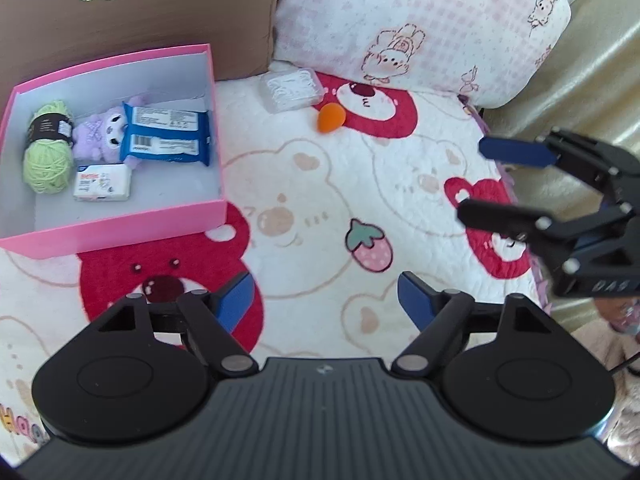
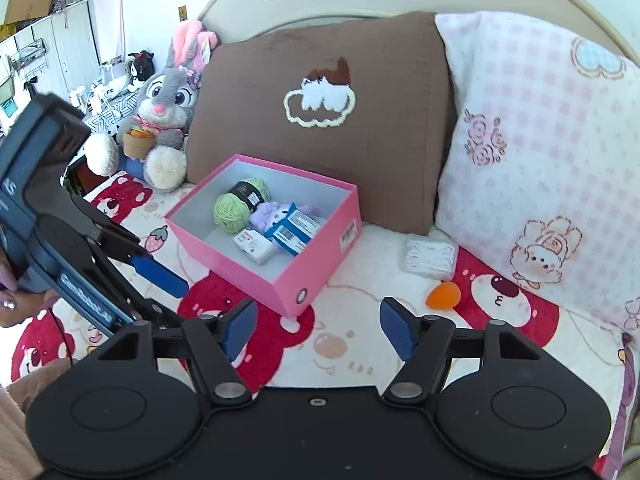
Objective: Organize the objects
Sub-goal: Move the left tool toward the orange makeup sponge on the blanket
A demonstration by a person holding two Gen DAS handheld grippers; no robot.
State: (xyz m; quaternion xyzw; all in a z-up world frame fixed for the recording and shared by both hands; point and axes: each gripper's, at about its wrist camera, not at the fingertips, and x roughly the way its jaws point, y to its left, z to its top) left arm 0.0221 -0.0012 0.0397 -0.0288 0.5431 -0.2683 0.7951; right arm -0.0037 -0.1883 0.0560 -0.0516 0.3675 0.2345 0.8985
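A pink box [image 1: 120, 232] stands on the bed at the left. It holds a green yarn ball [image 1: 44, 148], a purple plush [image 1: 102, 136], a blue wipes pack [image 1: 166, 134] and a small white pack [image 1: 102, 182]. A clear plastic case [image 1: 290, 88] and an orange sponge [image 1: 329, 118] lie on the blanket beside the box, near the pillows. My left gripper [image 1: 326, 292] is open and empty above the blanket. My right gripper [image 1: 472, 179] is open and empty at the right. In the right wrist view the right gripper [image 2: 318, 324] hovers in front of the box [image 2: 304, 276], with the sponge [image 2: 444, 294] and case [image 2: 430, 258] to its right.
A brown pillow [image 2: 320, 120] and a pink checked pillow [image 2: 540, 160] lean on the headboard behind the box. A grey bunny plush [image 2: 166, 108] sits at the far left. The bed's right edge [image 1: 516, 200] drops beside a beige wall. A hand [image 2: 16, 300] holds the left tool.
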